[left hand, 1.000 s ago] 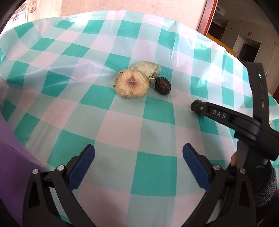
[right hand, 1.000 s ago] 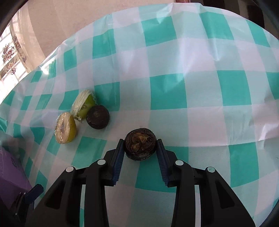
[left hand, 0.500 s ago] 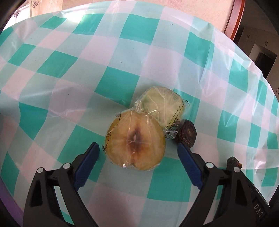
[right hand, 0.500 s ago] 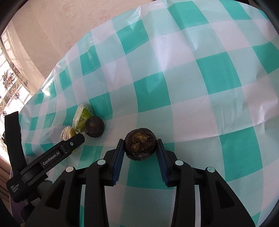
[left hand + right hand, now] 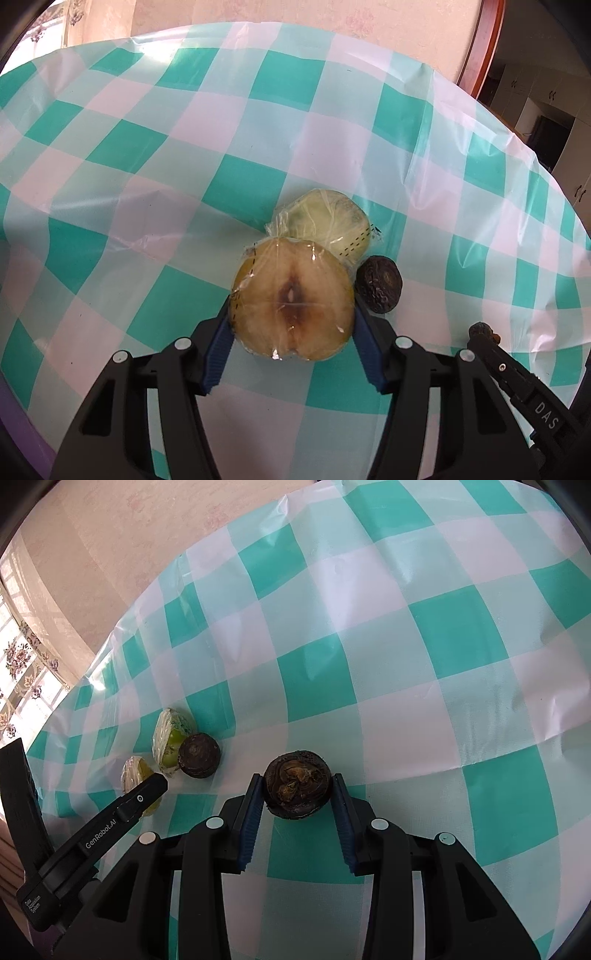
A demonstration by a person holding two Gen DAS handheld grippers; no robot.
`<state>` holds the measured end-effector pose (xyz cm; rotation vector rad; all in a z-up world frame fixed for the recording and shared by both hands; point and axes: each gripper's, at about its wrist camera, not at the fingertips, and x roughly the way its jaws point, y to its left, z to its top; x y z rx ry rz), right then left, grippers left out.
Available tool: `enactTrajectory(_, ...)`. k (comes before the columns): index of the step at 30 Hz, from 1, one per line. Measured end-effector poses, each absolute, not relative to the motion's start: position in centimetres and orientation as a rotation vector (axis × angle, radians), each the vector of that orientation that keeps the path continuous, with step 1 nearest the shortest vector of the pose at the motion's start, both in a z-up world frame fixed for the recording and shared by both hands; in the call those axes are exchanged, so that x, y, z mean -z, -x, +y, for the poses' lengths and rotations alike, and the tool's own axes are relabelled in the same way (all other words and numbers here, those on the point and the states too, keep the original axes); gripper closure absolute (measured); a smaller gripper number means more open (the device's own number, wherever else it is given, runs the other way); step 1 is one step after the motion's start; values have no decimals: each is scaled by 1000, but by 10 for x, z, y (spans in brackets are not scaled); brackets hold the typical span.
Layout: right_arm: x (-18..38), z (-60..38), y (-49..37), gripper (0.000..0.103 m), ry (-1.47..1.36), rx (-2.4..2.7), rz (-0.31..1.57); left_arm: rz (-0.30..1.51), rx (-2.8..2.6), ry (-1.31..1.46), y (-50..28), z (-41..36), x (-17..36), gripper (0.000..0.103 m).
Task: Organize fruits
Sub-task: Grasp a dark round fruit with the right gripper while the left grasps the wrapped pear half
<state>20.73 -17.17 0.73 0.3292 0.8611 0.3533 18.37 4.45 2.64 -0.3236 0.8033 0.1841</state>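
Observation:
A plastic-wrapped browned fruit half (image 5: 291, 299) sits cut face up on the checked tablecloth (image 5: 147, 147). My left gripper (image 5: 291, 306) is shut on it, pads on both sides. Behind it lies a second wrapped pale green half (image 5: 332, 225), and a dark wrinkled fruit (image 5: 379, 284) rests to its right. My right gripper (image 5: 297, 786) is shut on another dark round fruit (image 5: 297, 784), held over the cloth. In the right wrist view the two wrapped halves (image 5: 171, 738) and the dark fruit (image 5: 198, 755) lie to the left, partly behind the left gripper's body (image 5: 110, 819).
The table's far edge meets a pink wall (image 5: 295, 18). A wooden door frame (image 5: 484, 48) and dark room stand at the right. A purple object (image 5: 14, 413) edges in at the lower left. The right gripper's tip (image 5: 484, 332) shows at lower right.
My left gripper has moved in over the browned wrapped half and shut on it. My right gripper still holds the dark fruit and has shifted slightly.

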Motion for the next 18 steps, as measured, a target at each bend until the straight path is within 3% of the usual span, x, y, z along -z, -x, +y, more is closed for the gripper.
enactTrajectory(18, -11, -174, -133, 66, -253, -304, 847, 797, -68, 322, -69, 25, -18, 44)
